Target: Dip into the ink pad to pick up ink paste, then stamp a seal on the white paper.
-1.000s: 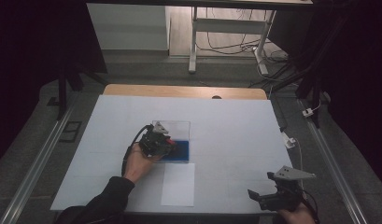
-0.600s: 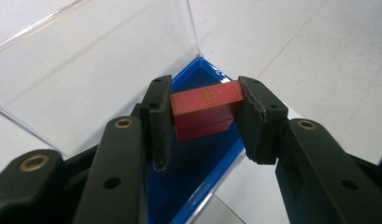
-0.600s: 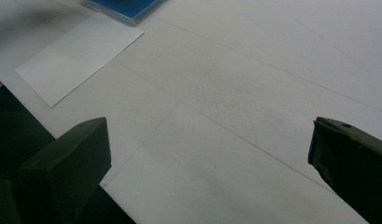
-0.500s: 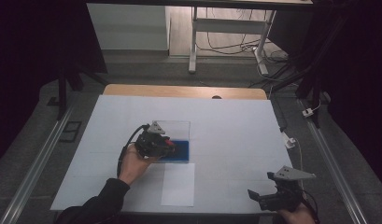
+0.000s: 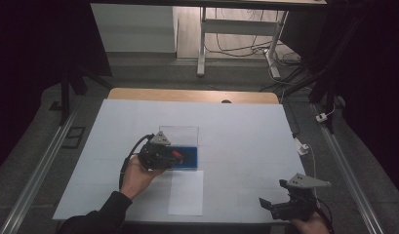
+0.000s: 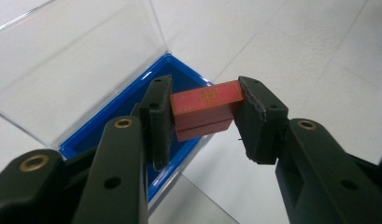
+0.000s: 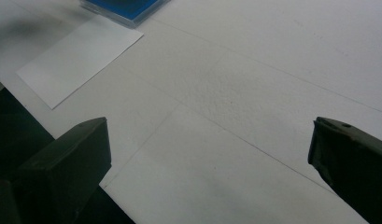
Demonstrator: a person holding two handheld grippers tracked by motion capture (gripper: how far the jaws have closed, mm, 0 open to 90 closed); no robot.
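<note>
Red block (image 6: 205,108) clamped in left gripper (image 6: 205,116) over blue case (image 6: 132,121), mid-table.
Lower level into tray; right gripper (image 7: 209,154) gaping, idle near table's front right corner.

In the left gripper view, the left hand-held gripper (image 6: 205,119) and its red block (image 6: 205,108) cover much of the blue tray (image 6: 109,126); the tray's clear lid (image 6: 62,65) runs off the top and left edges. In the high view, the block's gold marking is too small to read. The right hand-held gripper (image 5: 289,204), at the counter's (image 5: 246,131) near right corner, has its holding hand (image 5: 311,226) cut off by the bottom edge.
</note>
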